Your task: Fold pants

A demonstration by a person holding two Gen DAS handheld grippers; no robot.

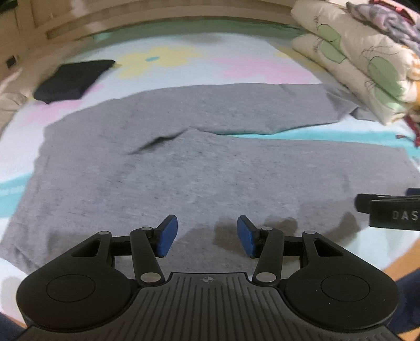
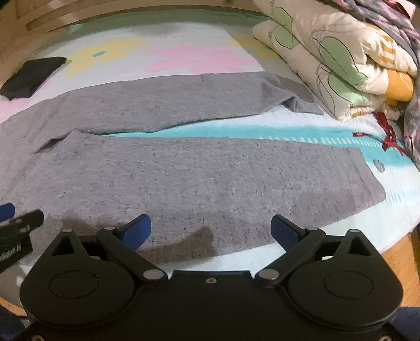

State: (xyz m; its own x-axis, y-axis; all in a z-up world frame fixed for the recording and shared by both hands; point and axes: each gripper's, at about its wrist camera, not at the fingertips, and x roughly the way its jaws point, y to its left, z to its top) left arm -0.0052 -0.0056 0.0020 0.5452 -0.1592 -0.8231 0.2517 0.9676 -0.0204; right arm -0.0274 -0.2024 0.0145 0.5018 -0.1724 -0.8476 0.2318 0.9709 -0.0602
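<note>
Both claws, the left gripper [image 1: 207, 236] and right gripper [image 2: 211, 230], hung open and empty over the grey pants [image 1: 210, 170] spread mid-frame across the bed [image 1: 183, 60].

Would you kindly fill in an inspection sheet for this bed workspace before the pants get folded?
Surface: bedsheet with pastel flower print and teal stripe, covering the bed.
Job's things: grey pants spread flat, both legs laid out towards the right, a strip of sheet showing between them; no fold made yet.
Clutter: dark folded garment at far left; folded quilt stacked at far right, touching the far leg's hem; red ribbon near the quilt.
Grippers: left gripper open, empty, over the near edge of the pants; right gripper open wider, empty, also over the near edge.
Cables: nothing seen.
Surroundings: wooden bed frame behind the sheet.
</note>
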